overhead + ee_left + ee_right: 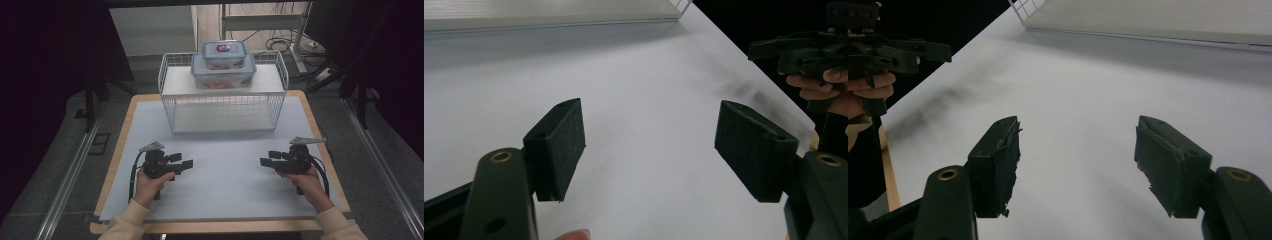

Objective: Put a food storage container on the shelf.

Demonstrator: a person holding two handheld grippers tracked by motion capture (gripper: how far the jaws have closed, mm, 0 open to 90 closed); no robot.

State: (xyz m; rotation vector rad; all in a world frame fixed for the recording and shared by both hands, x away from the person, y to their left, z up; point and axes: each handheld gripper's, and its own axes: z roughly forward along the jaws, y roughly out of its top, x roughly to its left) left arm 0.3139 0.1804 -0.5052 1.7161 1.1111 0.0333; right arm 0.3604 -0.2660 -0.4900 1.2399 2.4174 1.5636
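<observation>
While hand-held grippers (pixel 226 163) idle, containers (pixel 223 64) sit well beyond.

Right gripper (pixel 1078 165) over the white mat (pixel 1088 100)
Jaws apart, nothing between; left gripper (pixel 893 52) at upper left.

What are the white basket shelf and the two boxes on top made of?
The basket shelf looks like white-coated metal wire: a thin, stiff grid. The big box and the small box stacked on it look like clear, glossy plastic with bluish lids; you can see orange contents through the big one.
</observation>
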